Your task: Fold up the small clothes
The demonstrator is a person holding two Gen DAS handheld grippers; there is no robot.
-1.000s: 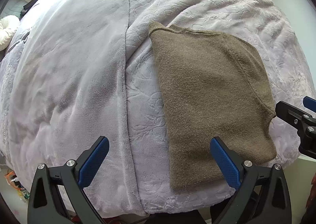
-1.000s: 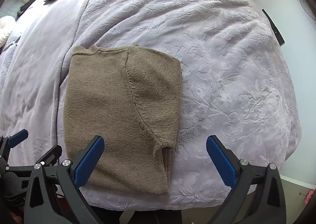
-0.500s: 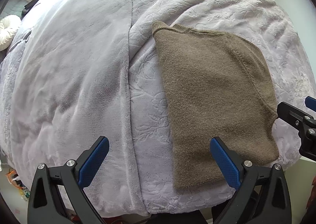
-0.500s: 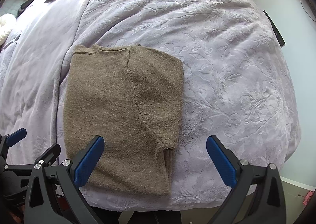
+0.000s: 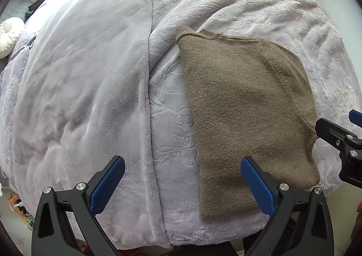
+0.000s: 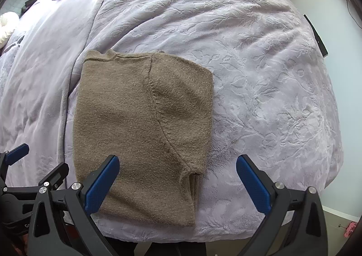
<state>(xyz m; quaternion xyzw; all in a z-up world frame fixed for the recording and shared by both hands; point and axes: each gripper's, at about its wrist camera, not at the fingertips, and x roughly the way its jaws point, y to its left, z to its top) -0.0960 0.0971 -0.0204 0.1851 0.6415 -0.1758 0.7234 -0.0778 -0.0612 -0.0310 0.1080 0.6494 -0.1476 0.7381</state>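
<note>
Right wrist view: the sweater (image 6: 140, 134), a brown knit already folded lengthwise with its sleeve tucked in, lies flat on the blanket (image 6: 260, 88) near the bed's front edge. The right gripper (image 6: 177, 179) hangs above the near hem with its jaws spread wide and nothing between them; its left finger overlaps the knit, while its right finger stands over bare blanket just beyond the sweater's right side. The left gripper (image 6: 13, 165) shows at the left margin of this view, beside the sweater's other side.

Left wrist view: the left gripper (image 5: 182, 184) is likewise spread and empty. The sweater (image 5: 244, 116) sits ahead and to the right of it, the right finger over the hem, the left finger over plain blanket (image 5: 90, 88). The collar lies at the far end, away from both tools.

Judgement of the step: the remaining fold is probably crosswise, hem carried up to collar. To do it well, each tool should come down on its own hem corner and pinch every layer, including the stacked edges visible at the right side near the armpit seam. Lift both corners level and together, carry them forward, and lay hem on collar squarely. The plush blanket may be caught with the knit; a shallow bite at the edge lessens that risk.
</note>
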